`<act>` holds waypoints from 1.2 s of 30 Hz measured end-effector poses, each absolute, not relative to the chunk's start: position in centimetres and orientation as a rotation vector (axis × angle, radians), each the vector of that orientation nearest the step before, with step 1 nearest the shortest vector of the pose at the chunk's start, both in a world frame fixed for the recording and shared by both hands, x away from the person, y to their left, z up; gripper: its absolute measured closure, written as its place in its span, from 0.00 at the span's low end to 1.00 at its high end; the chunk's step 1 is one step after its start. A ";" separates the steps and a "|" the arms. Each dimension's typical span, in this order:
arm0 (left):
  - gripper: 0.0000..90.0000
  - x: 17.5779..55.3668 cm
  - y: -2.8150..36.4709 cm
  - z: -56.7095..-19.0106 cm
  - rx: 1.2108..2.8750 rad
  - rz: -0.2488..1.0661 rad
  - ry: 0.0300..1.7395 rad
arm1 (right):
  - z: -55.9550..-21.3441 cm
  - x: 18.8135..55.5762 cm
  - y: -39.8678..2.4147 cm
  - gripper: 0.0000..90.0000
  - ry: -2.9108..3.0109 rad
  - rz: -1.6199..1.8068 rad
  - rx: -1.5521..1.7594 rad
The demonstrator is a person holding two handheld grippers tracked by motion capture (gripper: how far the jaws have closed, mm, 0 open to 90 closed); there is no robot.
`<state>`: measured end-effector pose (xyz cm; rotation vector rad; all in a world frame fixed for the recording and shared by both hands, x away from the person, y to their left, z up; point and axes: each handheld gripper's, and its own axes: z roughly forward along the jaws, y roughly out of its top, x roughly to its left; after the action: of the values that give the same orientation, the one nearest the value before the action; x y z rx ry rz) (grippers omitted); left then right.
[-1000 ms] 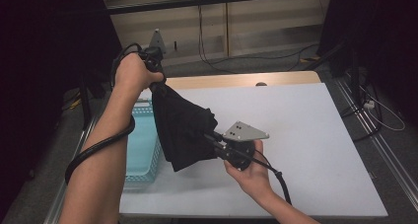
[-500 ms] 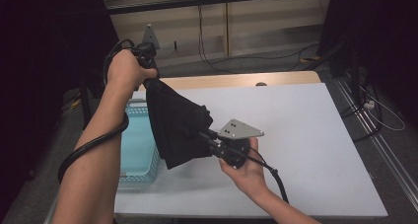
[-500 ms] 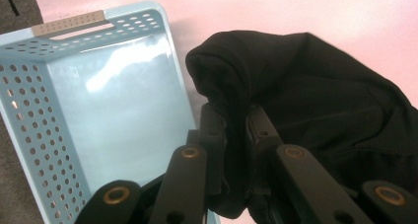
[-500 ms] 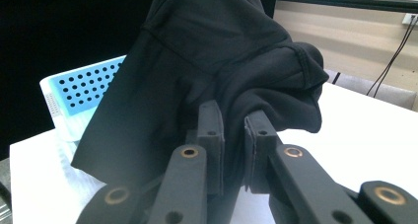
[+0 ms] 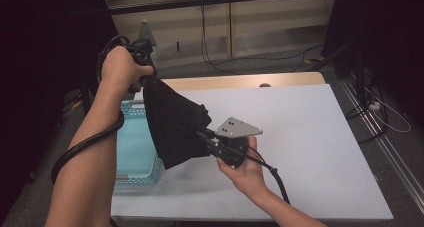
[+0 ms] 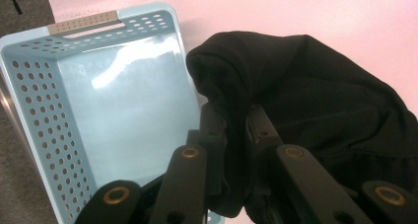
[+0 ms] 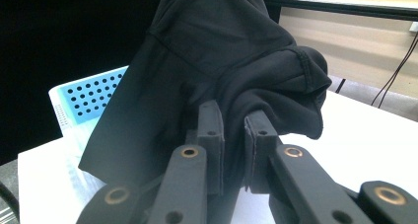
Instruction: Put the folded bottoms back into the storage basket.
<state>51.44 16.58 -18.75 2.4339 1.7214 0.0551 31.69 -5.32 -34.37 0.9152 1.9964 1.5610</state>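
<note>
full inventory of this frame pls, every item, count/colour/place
cloth: 1, black, held up off the table between both grippers, over the basket's right edge
basket: 1, light blue, perforated, at the table's left edge, nothing seen inside
table: 1, white top, wooden strip at the far edge
cables: several, dark, on the floor beyond the table
left gripper: 1, black, raised, shut on the cloth's upper part
right gripper: 1, black with grey plate, lower, shut on the cloth's right side
hands: 2, one on each gripper, forearms bare

black cloth (image 5: 175, 124), light-blue basket (image 5: 134, 152), white table (image 5: 310, 137)
</note>
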 end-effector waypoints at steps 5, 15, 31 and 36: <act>0.90 51.5 17.0 -18.4 2.425 0.055 1.730 | -34.3 31.8 -5.0 0.90 2.000 1.567 0.912; 0.90 51.6 17.8 -18.1 2.421 0.052 1.737 | -34.2 32.0 -4.1 0.90 2.005 1.583 0.904; 0.90 51.6 19.1 -17.5 2.393 0.068 1.751 | -33.6 32.4 -2.4 0.90 2.022 1.596 0.869; 0.90 51.6 19.8 -17.3 2.389 0.075 1.766 | -33.5 32.5 -1.8 0.90 2.027 1.608 0.862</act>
<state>51.64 19.79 -17.33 2.3891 1.7655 0.0746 32.46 -1.76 -33.53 0.8617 2.0267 1.6081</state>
